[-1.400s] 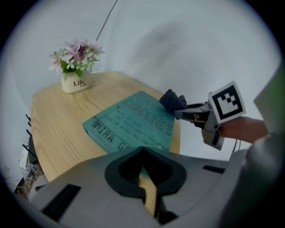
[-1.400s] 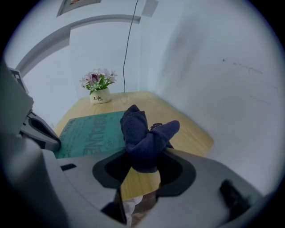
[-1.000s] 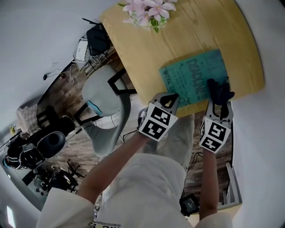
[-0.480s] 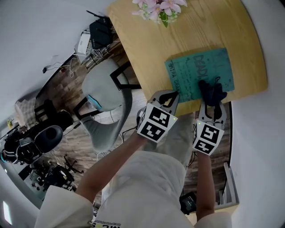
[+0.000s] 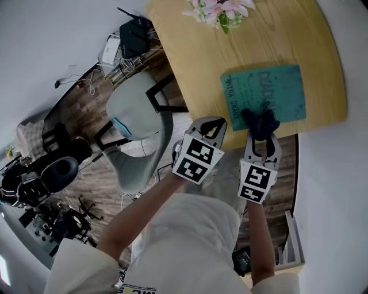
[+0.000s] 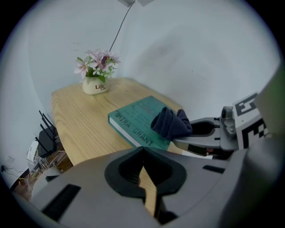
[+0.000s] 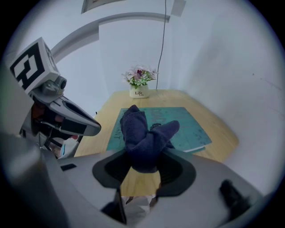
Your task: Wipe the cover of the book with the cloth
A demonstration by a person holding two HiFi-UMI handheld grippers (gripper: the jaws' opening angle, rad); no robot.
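A teal hardcover book (image 5: 279, 92) lies near the front edge of the wooden table (image 5: 201, 63); it also shows in the left gripper view (image 6: 138, 116). My right gripper (image 5: 261, 132) is shut on a dark navy cloth (image 5: 260, 120), whose bunched end rests on the book's near-left part. In the right gripper view the cloth (image 7: 144, 136) fills the jaws, with the book (image 7: 187, 127) behind it. My left gripper (image 5: 215, 123) is shut and empty at the table's edge, just left of the book's spine. From its own view the left gripper (image 6: 143, 153) points at the book and the cloth (image 6: 171, 124).
A white pot of pink flowers (image 5: 221, 10) stands at the table's far side. A grey chair (image 5: 138, 123) sits left of the table, with a black router (image 5: 133, 37) and cables on the floor behind. A white wall runs along the table's right edge.
My right gripper has drawn the cloth leftward across the cover, from the book's right part to its near-left part. The left gripper has stayed by the spine.
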